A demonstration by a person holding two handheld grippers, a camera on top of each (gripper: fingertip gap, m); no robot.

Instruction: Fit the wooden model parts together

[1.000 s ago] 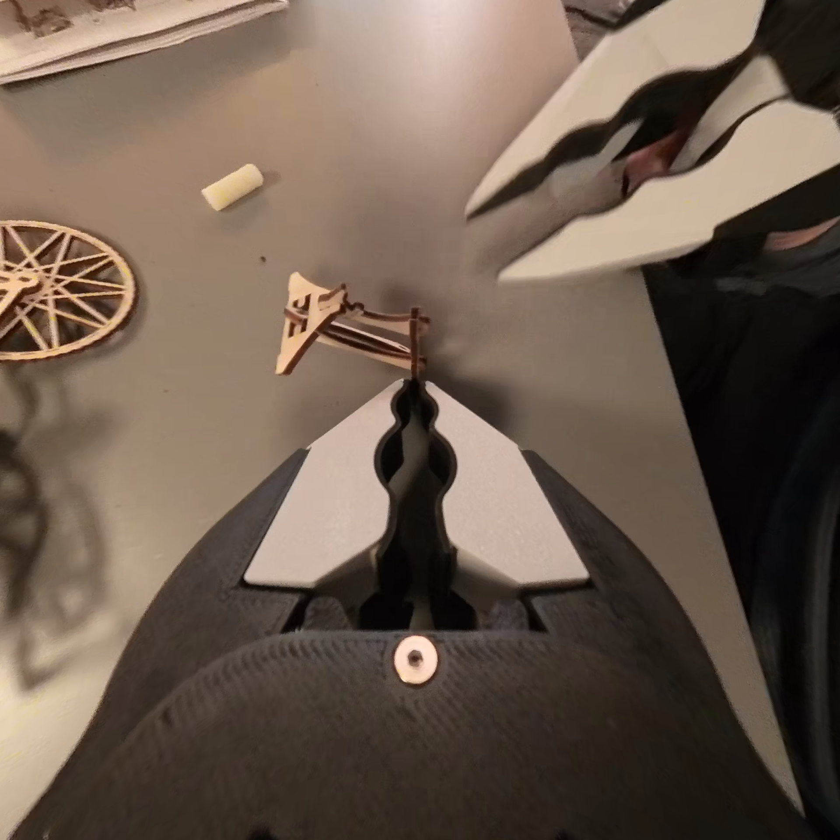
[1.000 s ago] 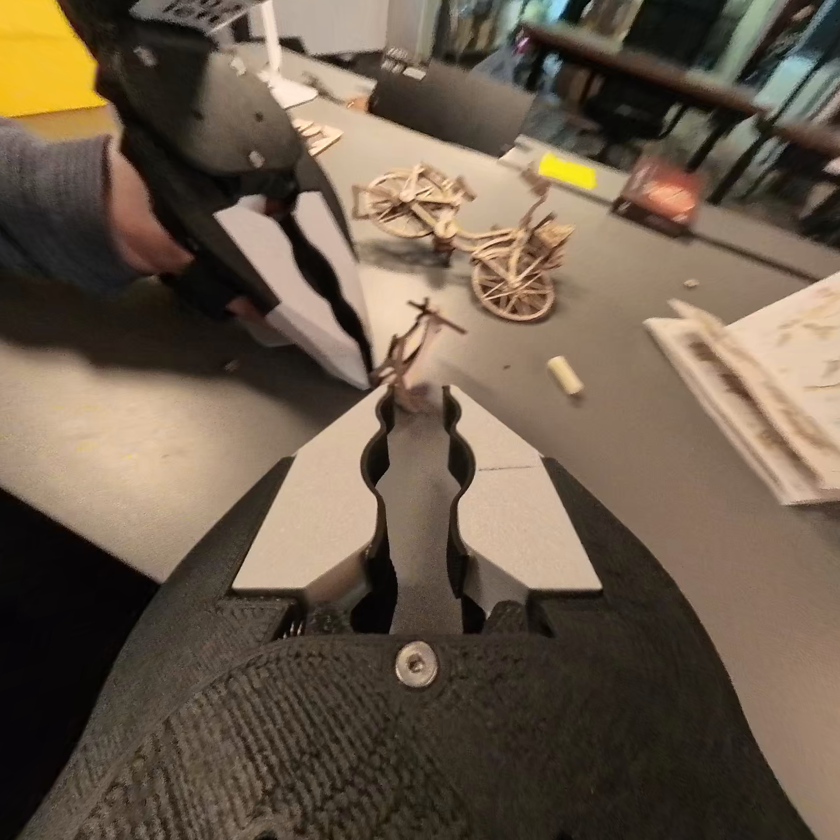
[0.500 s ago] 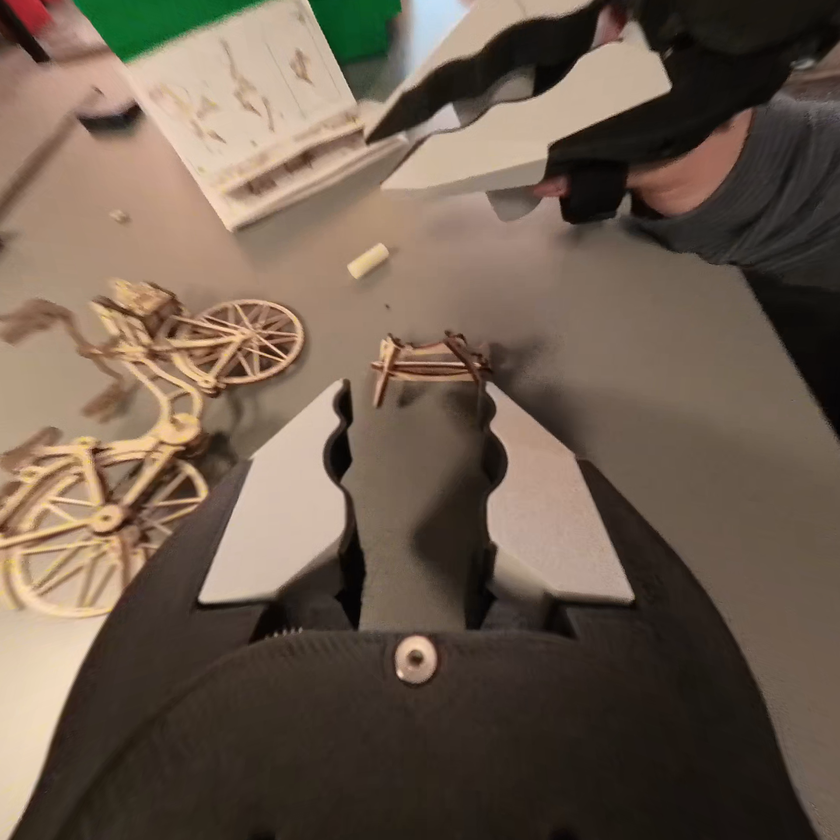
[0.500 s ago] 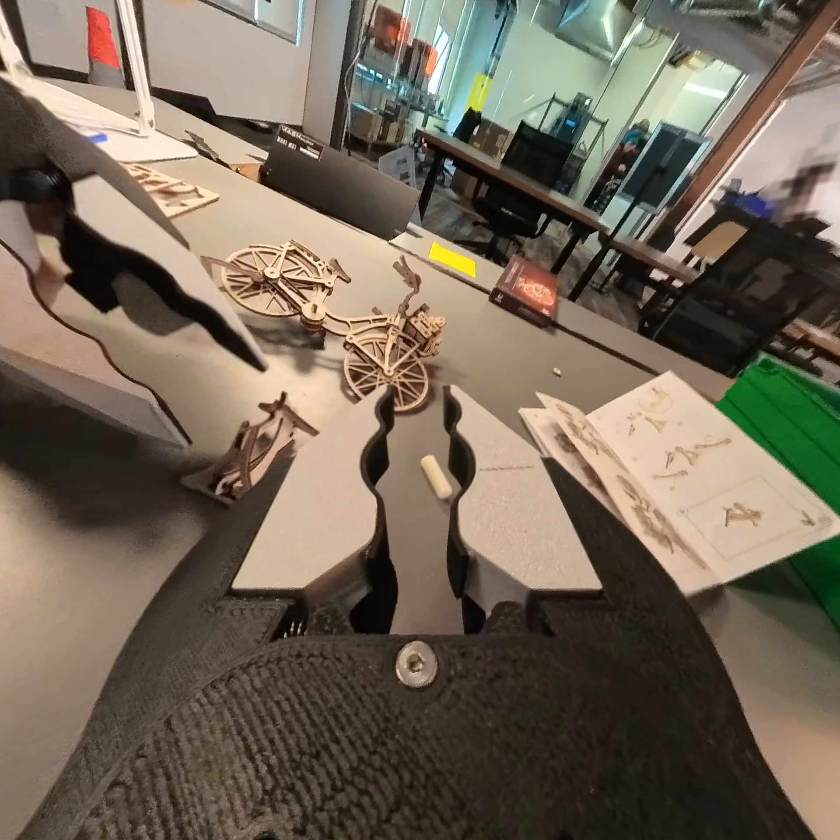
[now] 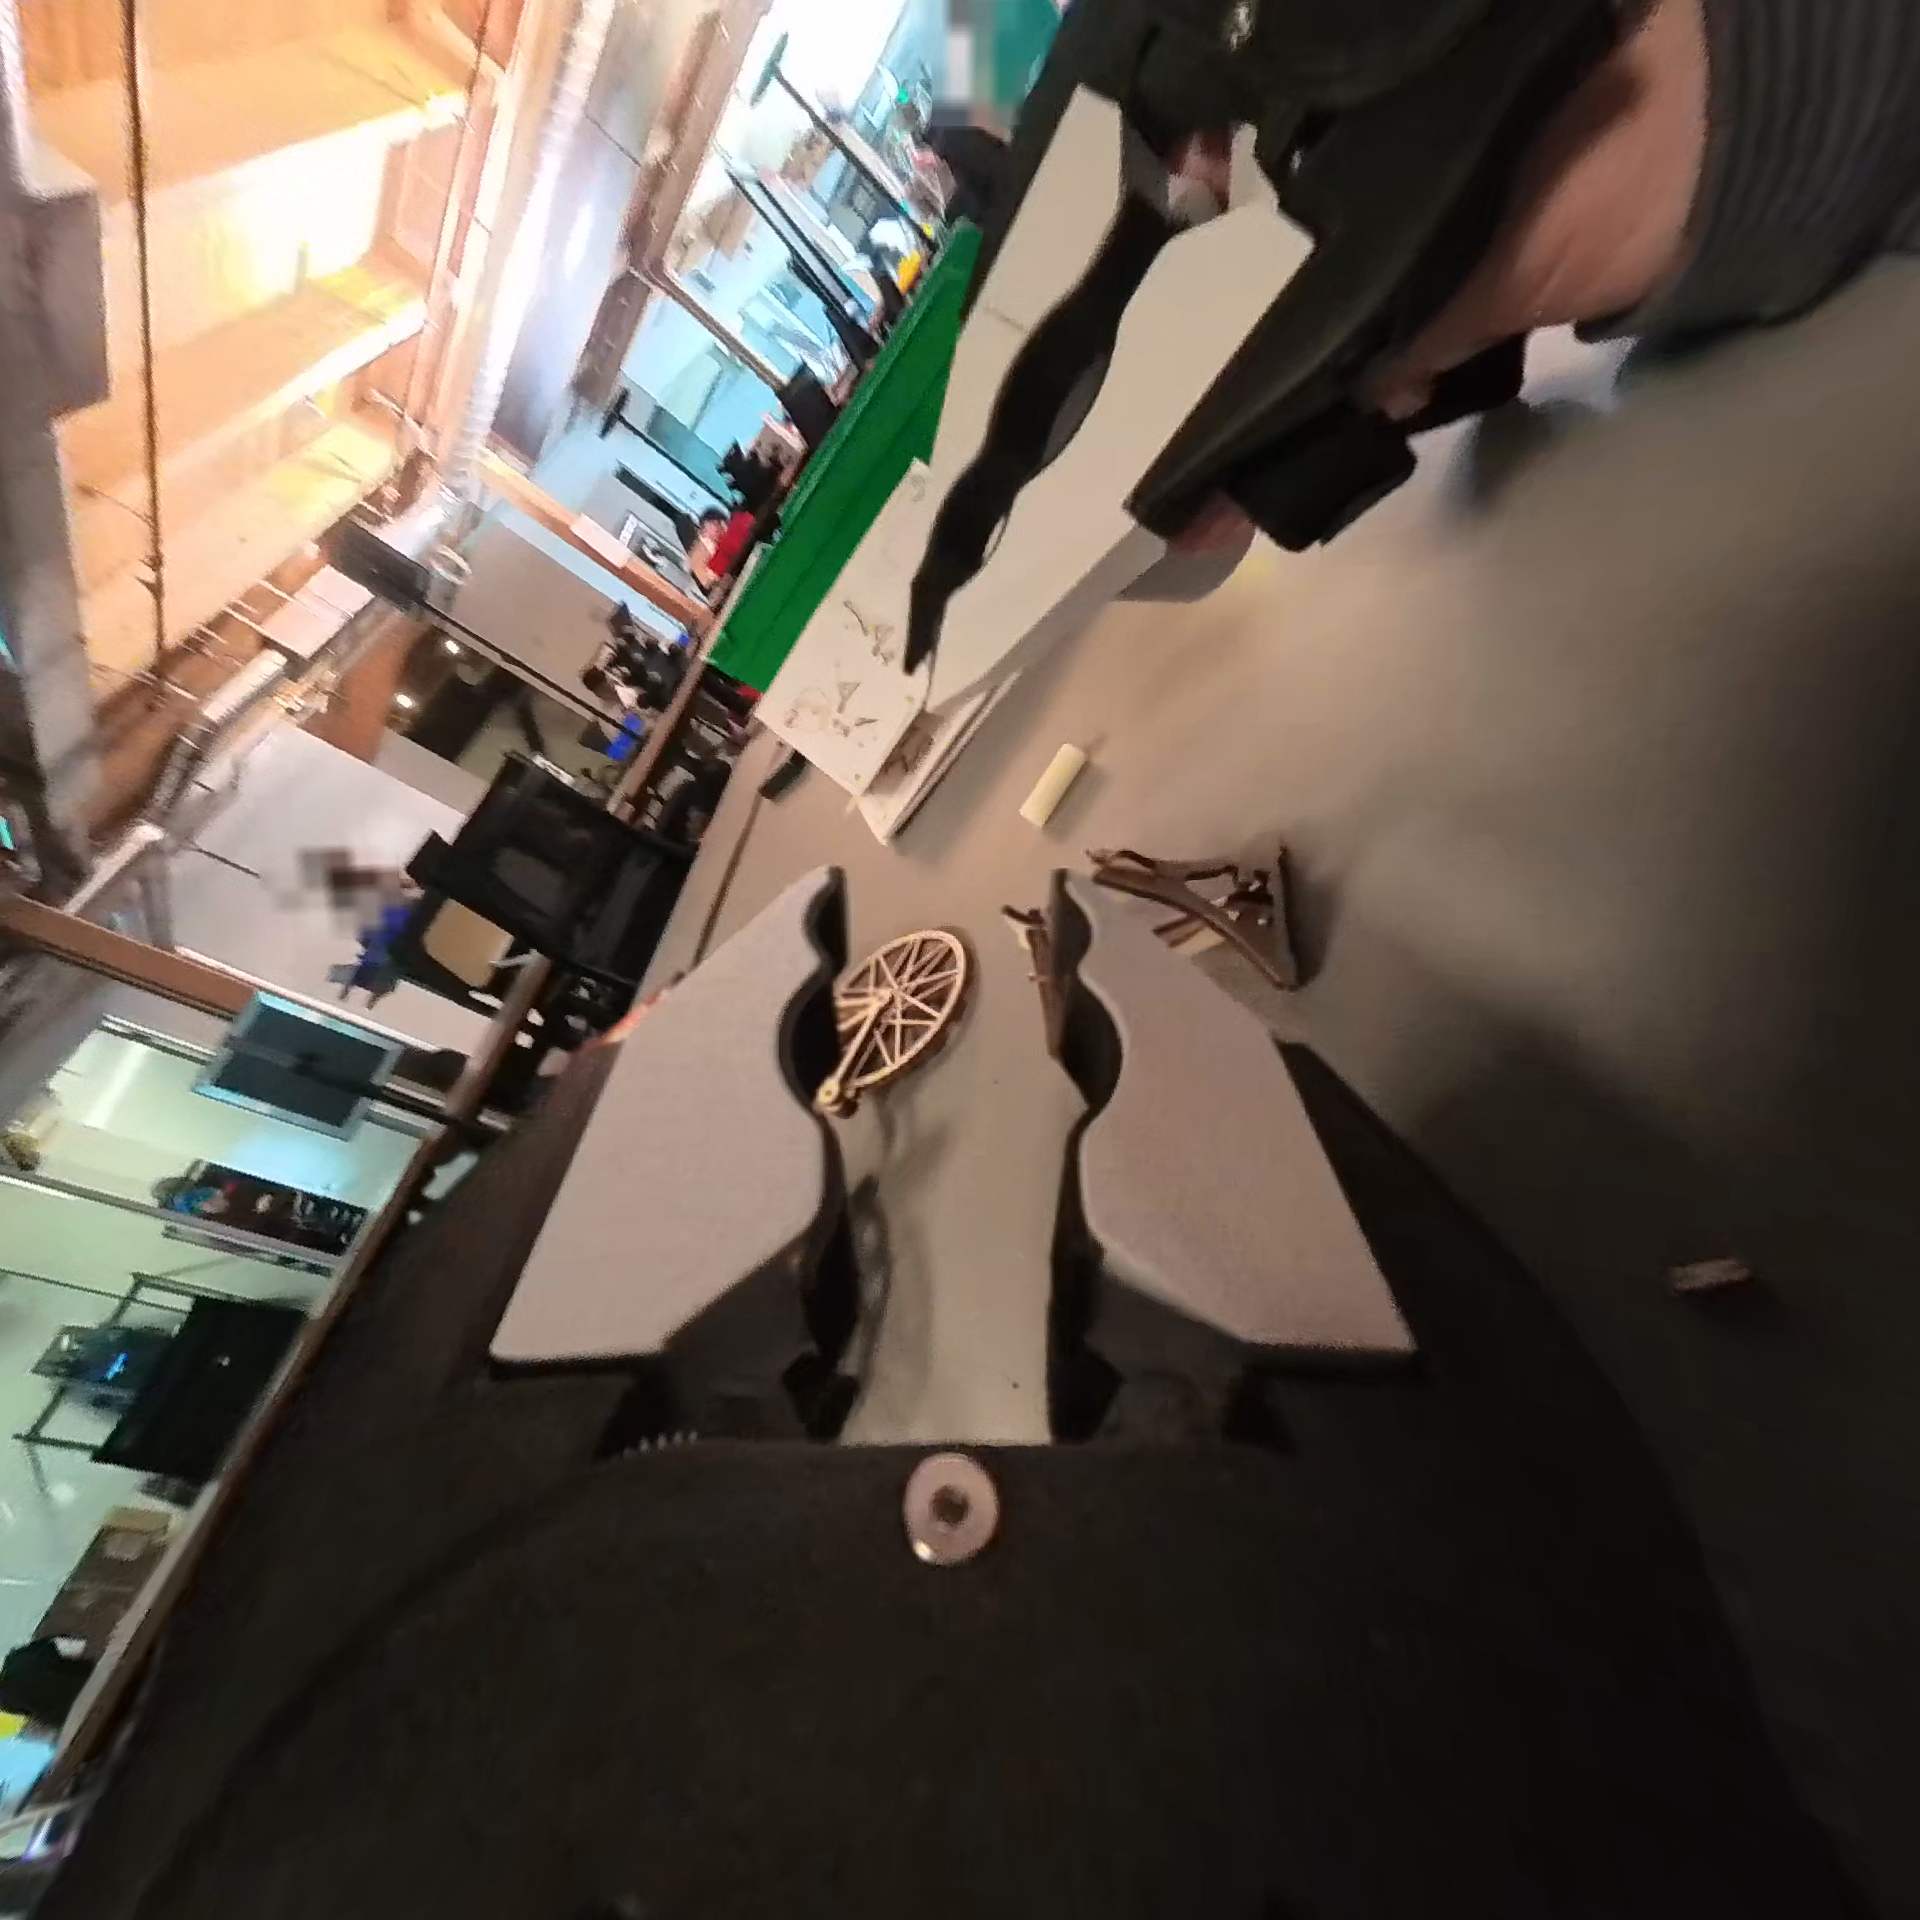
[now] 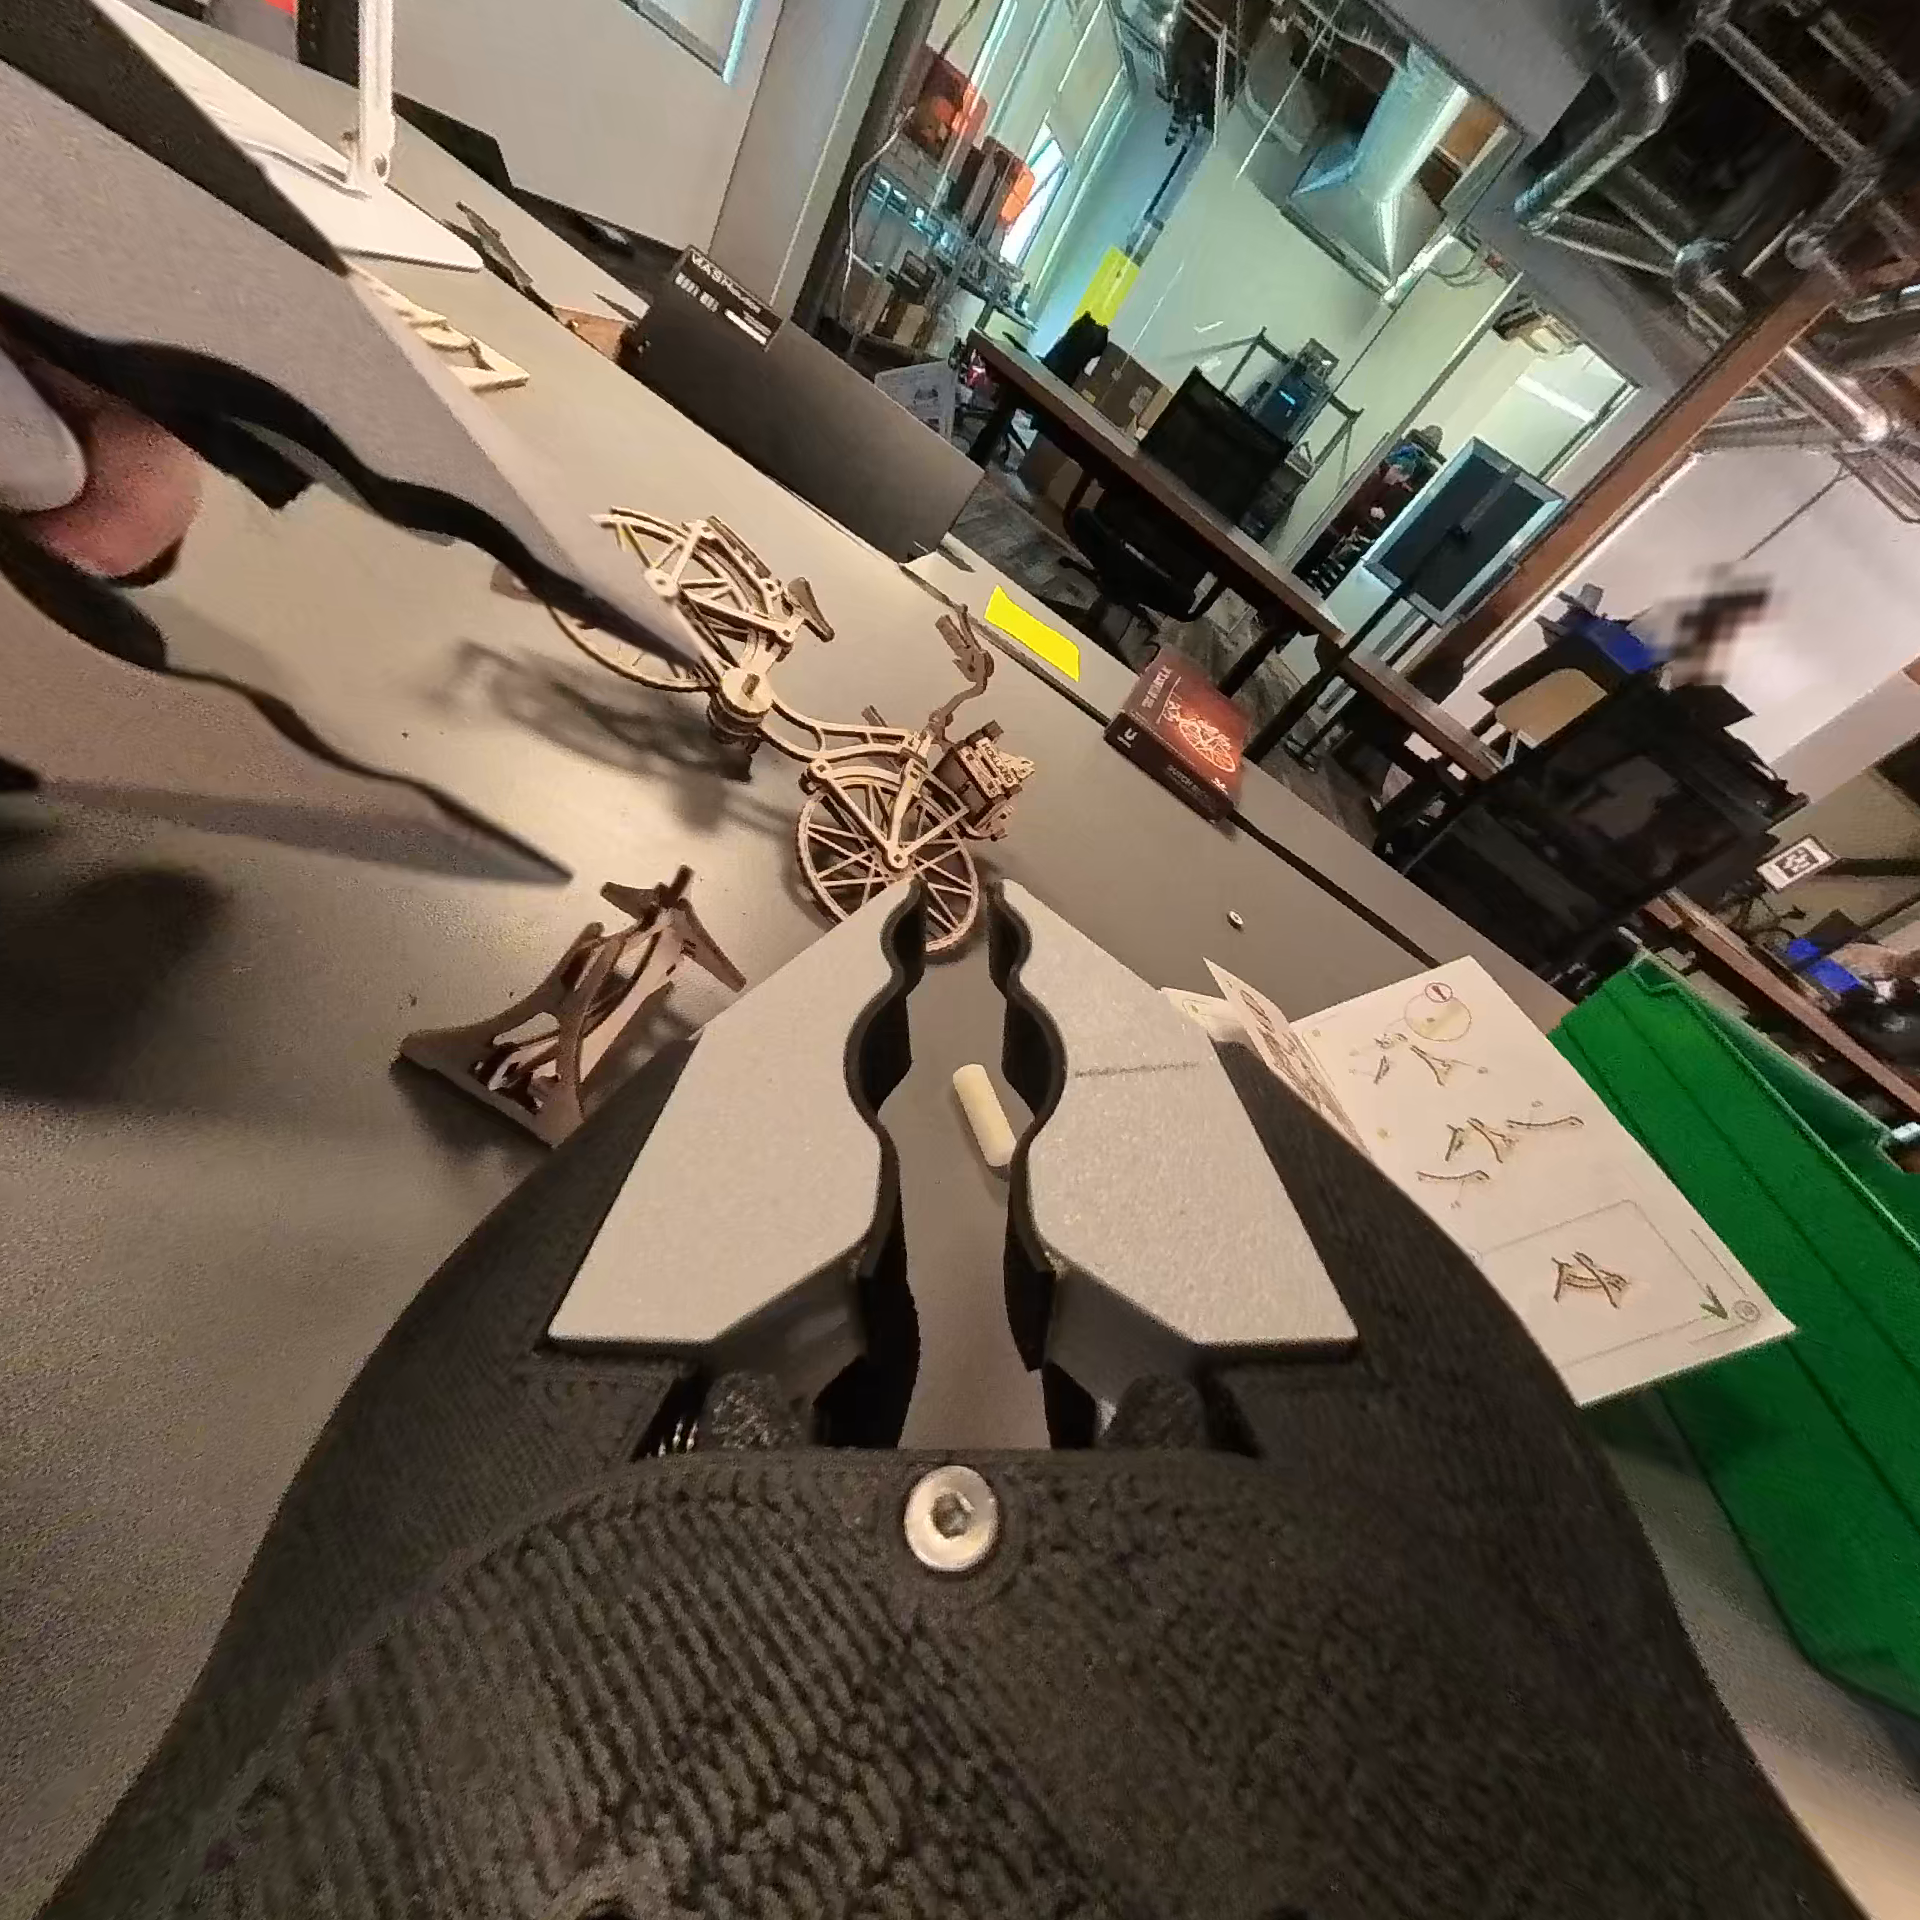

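Observation:
A small wooden sub-assembly [image 6: 577,1008] lies on the grey table, apart from both grippers; it also shows in the left wrist view [image 5: 1205,914]. The wooden bicycle model [image 6: 821,727] stands farther back; one of its wheels [image 5: 904,1008] shows between my left fingers. My left gripper [image 5: 945,894] is open and empty, tilted, and hovers left of the sub-assembly. It shows in the right wrist view [image 6: 623,769] too. My right gripper [image 6: 958,899] is open and empty, just right of the sub-assembly, and appears in the left wrist view [image 5: 925,665].
A small white cylinder [image 6: 982,1112] lies on the table between my right fingers. An open instruction booklet [image 6: 1455,1143] and a green bin [image 6: 1766,1195] are to the right. A dark box [image 6: 1184,738] and a yellow note [image 6: 1034,629] lie beyond the bicycle. The tips of one gripper are about 6 centimeters away from the tips of the other. The small white cylinder [image 6: 982,1112] lies around 8 centimeters away from my right fingertips.
My left gripper opened and let go of the sub-assembly, which now lies on the table. Both grippers pulled back and tilted up, and the left one rolled sideways.

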